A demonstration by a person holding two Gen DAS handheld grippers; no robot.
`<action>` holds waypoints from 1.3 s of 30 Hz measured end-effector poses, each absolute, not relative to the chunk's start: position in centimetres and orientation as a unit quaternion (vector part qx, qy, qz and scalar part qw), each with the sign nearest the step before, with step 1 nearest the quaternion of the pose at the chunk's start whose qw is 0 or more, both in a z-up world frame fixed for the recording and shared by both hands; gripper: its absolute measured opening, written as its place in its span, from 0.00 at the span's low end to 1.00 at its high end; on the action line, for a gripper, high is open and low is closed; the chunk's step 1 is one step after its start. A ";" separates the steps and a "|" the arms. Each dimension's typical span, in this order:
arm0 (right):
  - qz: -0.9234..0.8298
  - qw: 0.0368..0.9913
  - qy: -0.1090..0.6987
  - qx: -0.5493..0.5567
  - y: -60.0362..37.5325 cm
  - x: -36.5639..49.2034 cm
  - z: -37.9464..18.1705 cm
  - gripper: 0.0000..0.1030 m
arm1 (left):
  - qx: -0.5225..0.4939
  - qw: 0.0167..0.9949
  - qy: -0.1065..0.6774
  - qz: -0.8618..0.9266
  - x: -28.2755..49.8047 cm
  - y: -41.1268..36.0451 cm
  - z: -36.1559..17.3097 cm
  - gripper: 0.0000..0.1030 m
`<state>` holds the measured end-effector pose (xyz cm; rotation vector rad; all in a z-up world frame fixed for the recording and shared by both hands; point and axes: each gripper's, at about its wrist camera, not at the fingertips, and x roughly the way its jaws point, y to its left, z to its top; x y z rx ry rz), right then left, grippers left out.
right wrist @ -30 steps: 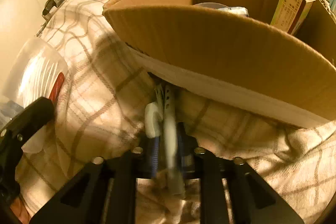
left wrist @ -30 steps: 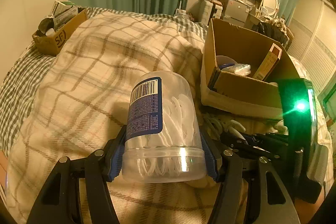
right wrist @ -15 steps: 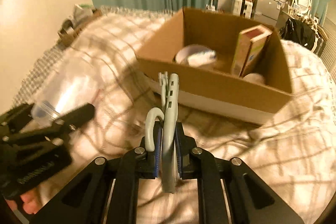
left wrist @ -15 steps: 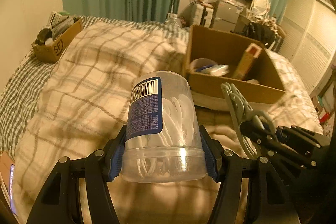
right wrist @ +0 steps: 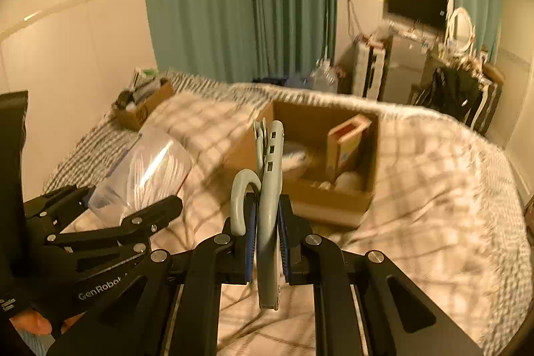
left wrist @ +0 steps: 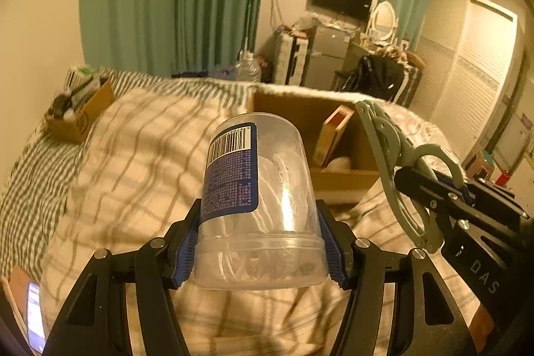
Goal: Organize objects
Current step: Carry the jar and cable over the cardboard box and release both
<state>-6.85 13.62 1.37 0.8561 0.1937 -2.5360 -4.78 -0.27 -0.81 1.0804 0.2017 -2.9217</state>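
Observation:
My left gripper [left wrist: 262, 251] is shut on a clear plastic jar [left wrist: 257, 199] with a blue label, filled with white floss picks; the jar is held above the plaid blanket. It also shows in the right wrist view [right wrist: 147, 169]. My right gripper [right wrist: 267, 239] is shut on a grey folding clothes hanger [right wrist: 268, 189], which points upward; the hanger shows in the left wrist view [left wrist: 397, 169] to the right of the jar. An open cardboard box [right wrist: 317, 206] lies on the bed ahead of both grippers, with a tan carton [right wrist: 347, 145] and white items inside.
The bed has a plaid blanket [left wrist: 133, 155]. A small cardboard box of clutter [left wrist: 80, 115] sits at the bed's far left. Green curtains, a wall TV, a mirror and cluttered furniture stand beyond. A phone [left wrist: 35, 316] lies at the lower left edge.
Both grippers have risen and pulled back from the box, carrying the jar and the hanger. The box now looks smaller and farther away, and more of the room shows.

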 end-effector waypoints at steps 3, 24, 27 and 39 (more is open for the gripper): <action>-0.929 0.217 0.076 0.290 14.2 -7.1 3.7 0.11 | 0.332 -0.008 0.059 -0.941 -5.6 0.5 1.3 0.63; -0.926 0.215 0.068 0.302 13.5 -20.2 4.4 0.11 | 0.340 -0.028 0.048 -0.939 -20.9 0.6 0.2 0.63; -0.916 0.223 0.065 0.328 12.6 -22.6 1.5 0.11 | 0.357 -0.029 0.048 -0.932 -22.4 0.4 -2.1 0.63; -0.893 0.239 0.048 0.378 12.5 -26.0 -5.2 0.11 | 0.407 -0.038 0.043 -0.912 -25.9 0.5 -8.3 0.63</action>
